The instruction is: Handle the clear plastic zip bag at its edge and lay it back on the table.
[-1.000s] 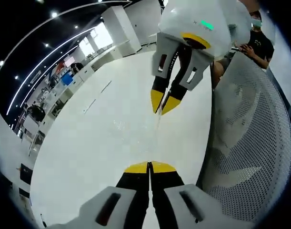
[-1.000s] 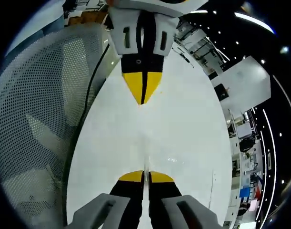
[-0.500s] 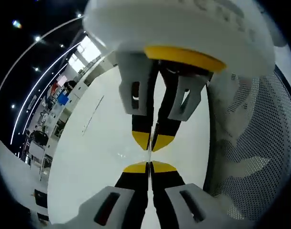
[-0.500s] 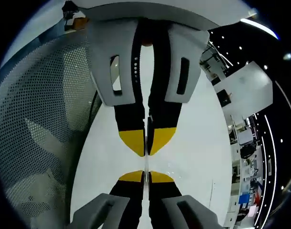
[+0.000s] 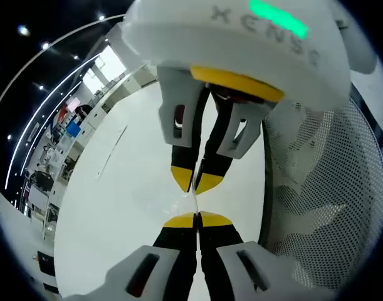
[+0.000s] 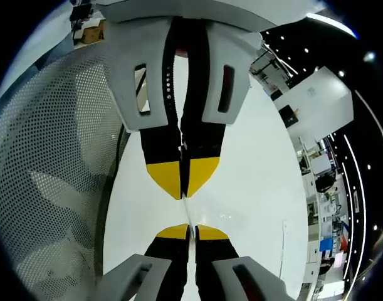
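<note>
Two grippers: left gripper point(image 5: 197, 219) and right gripper point(image 6: 188, 232) faced each other tip to tip above the worktop, each showing in the other's view.
Worktop point(image 5: 122, 207): wide, white and bare beneath both grippers, with a perforated mesh chair back point(image 5: 323, 207) just beside it.
Progress: judged midway; the bag was gripped at its edge and held up off the worktop, so laying it back flat was not yet done.
Bag: clear plastic zip bag point(image 5: 195, 202) showed as a thin edge-on sliver with faint glints, stretched across the short gap between the two sets of tips.
Bag relative to jaws: its edge ran straight into the seam of each pair, caught at both ends; the rest of the film was too transparent to trace.
Left jaws: pressed together on the bag's edge.
Right jaws: likewise closed on the bag's edge, yellow tips meeting with the film between them.
</note>
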The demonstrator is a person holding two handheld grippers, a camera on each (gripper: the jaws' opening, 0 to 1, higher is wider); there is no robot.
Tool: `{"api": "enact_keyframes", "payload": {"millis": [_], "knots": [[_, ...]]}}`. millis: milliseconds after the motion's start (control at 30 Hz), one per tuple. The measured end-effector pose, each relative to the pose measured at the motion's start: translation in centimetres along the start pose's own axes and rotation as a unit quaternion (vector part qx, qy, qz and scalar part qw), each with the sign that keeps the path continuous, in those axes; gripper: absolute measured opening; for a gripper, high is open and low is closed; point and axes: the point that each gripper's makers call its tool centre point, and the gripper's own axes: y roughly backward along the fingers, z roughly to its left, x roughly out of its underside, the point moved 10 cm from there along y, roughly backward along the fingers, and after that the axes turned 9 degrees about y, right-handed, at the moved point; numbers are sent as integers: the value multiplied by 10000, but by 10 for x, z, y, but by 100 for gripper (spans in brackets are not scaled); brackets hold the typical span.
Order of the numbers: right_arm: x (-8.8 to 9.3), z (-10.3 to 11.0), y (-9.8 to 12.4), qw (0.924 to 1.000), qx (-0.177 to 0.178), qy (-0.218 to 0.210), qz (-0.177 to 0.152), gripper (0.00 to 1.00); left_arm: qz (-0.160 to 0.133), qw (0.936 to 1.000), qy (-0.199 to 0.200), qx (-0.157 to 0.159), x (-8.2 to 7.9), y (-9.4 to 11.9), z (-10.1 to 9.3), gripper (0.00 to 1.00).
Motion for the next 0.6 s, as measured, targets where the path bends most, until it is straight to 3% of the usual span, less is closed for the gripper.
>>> {"api": "enact_keyframes", "payload": {"millis": [167, 600], "knots": [[9, 7, 3, 9993, 120, -350, 88, 0, 130, 9987, -422, 261, -6, -11, 1, 0], [37, 16, 13, 9965, 267, -748, 249, 0, 278, 9959, -754, 405, -24, -24, -5, 0]]}}
